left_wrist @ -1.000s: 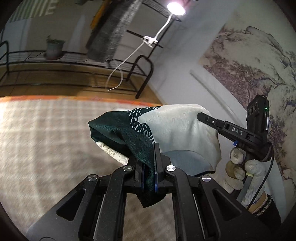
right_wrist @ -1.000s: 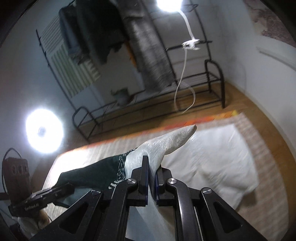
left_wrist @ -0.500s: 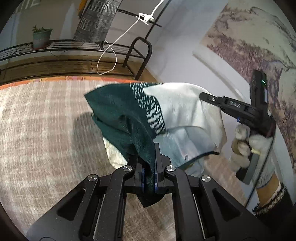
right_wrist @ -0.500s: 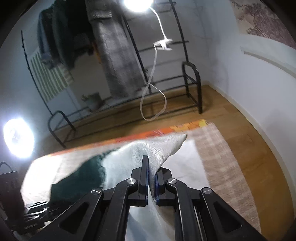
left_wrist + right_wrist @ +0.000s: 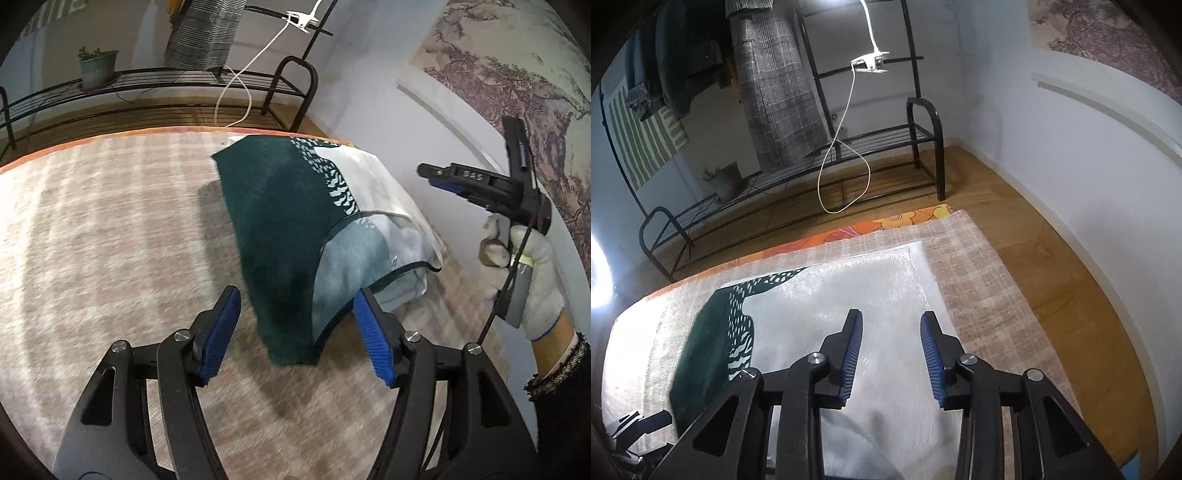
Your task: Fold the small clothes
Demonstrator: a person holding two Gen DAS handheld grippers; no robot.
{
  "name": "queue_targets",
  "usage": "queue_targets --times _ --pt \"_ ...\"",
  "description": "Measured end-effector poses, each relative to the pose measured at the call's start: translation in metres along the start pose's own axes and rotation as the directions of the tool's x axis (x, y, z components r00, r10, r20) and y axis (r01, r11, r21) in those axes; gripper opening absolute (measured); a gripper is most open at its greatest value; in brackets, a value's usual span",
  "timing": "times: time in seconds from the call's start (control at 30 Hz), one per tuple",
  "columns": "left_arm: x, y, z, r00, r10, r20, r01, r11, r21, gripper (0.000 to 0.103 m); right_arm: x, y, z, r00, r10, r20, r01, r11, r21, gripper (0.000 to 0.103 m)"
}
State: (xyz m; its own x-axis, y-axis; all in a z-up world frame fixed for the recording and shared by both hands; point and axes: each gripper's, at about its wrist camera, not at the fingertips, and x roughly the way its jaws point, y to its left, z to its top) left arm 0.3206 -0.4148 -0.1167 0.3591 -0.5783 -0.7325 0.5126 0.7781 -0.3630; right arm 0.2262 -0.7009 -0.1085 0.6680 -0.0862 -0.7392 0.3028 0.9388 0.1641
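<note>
A small dark-green and white garment (image 5: 295, 236) lies folded on the checked rug (image 5: 110, 229); its green half (image 5: 709, 343) and white half (image 5: 831, 295) also show in the right wrist view. My left gripper (image 5: 295, 325) is open and empty, its blue pads on either side of the garment's near green tip. My right gripper (image 5: 891, 350) is open and empty above the white part. In the left wrist view it (image 5: 439, 177) is at the right, held by a gloved hand (image 5: 517, 258).
A black metal rack (image 5: 798, 173) with hanging clothes, a potted plant (image 5: 98, 66) and a dangling white cable (image 5: 846, 155) stands beyond the rug's orange far edge. Wood floor (image 5: 1052, 258) and a white wall lie to the right.
Both grippers lowered the garment onto the rug, then opened and let go of it. The garment now lies flat, folded.
</note>
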Motion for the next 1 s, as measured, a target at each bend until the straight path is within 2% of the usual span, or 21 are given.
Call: queue_targets --times 0.27,0.6,0.73,0.8,0.97,1.0 --pt "-0.047 -0.003 -0.014 0.999 0.024 0.037 -0.024 1.000 0.018 0.065 -0.047 0.021 -0.006 0.999 -0.008 0.044 0.009 1.000 -0.021 0.034" --pt "-0.139 -0.024 -0.030 0.991 0.034 0.129 -0.047 0.994 0.096 0.065 -0.139 0.061 -0.018 0.993 -0.001 0.115 0.004 1.000 -0.025 0.034" --pt "-0.184 -0.029 -0.042 0.983 0.043 0.179 -0.068 0.989 0.132 0.067 -0.177 0.089 -0.030 0.990 -0.003 0.142 0.009 0.999 -0.042 0.036" --pt "-0.206 -0.030 -0.050 0.978 0.047 0.204 -0.079 0.985 0.153 0.068 -0.197 0.104 -0.038 0.988 0.003 0.155 0.004 0.999 -0.044 0.040" --pt "-0.253 -0.028 -0.074 0.967 0.045 0.250 -0.092 0.980 0.178 0.073 -0.242 0.144 -0.067 0.982 -0.012 0.186 0.023 0.998 -0.055 0.041" --pt "-0.259 -0.028 -0.078 0.966 0.046 0.254 -0.094 0.979 0.181 0.075 -0.249 0.151 -0.074 0.981 -0.020 0.193 0.032 0.998 -0.059 0.047"
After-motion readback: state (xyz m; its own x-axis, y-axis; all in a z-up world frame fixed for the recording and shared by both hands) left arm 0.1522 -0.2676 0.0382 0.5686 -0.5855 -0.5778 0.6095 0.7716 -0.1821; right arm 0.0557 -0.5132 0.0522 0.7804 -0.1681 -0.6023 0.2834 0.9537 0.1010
